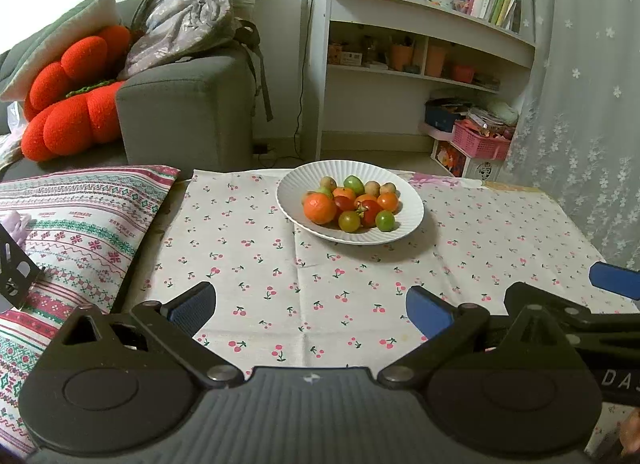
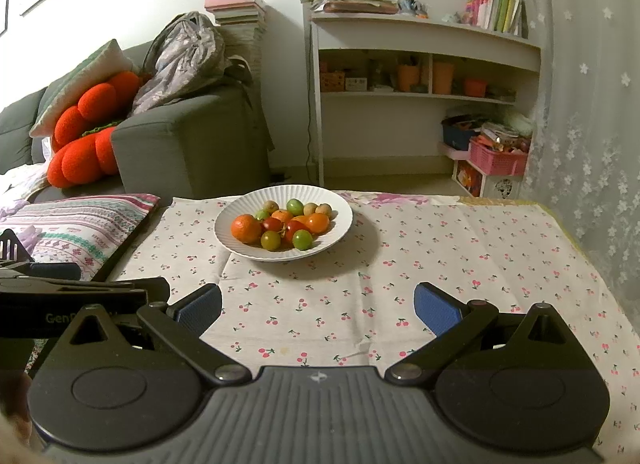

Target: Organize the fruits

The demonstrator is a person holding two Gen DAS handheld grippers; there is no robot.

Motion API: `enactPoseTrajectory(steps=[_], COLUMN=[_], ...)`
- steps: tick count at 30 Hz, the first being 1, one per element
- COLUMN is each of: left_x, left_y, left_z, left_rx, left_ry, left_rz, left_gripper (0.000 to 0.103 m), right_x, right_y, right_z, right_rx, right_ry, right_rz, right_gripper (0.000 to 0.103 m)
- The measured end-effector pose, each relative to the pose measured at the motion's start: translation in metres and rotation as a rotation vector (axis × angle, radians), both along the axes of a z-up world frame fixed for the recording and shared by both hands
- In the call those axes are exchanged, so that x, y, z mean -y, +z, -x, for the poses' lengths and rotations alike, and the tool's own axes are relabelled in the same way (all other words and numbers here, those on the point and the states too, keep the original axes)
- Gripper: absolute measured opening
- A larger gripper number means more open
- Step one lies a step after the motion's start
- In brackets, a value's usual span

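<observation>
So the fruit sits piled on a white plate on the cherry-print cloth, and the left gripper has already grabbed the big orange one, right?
Not quite. The fruit is piled on the white plate on the cloth, but the left gripper is open and empty; the left wrist view shows the orange on the plate.

My left gripper [image 1: 310, 310]: black linkage arms, blue ribbed pads [image 1: 428, 314], silver pivot screws, ridged grey housing. My right gripper [image 2: 318, 310]: same build; white lettering on black bodies.
</observation>
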State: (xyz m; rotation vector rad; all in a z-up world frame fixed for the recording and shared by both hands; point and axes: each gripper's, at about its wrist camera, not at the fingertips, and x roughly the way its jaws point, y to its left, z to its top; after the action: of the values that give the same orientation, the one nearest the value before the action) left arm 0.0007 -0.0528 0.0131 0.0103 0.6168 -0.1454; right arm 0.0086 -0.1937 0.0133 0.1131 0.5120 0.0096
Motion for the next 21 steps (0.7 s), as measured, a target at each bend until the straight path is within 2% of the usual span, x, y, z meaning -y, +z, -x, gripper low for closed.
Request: enactPoseTrajectory(steps=[21], left_x=[-0.0029], left_y=[-0.0015], left_z=[-0.0022], left_rx=[-0.016], left_ry=[-0.001], left_rz=[0.004], left_gripper=[0.094], right_x=[-0.0025], right_y=[-0.0025], right_z=[-0.0019], right_rx=[-0.007], right_ry=[0.0], right_rz=[-0.001], right_gripper=[0.103])
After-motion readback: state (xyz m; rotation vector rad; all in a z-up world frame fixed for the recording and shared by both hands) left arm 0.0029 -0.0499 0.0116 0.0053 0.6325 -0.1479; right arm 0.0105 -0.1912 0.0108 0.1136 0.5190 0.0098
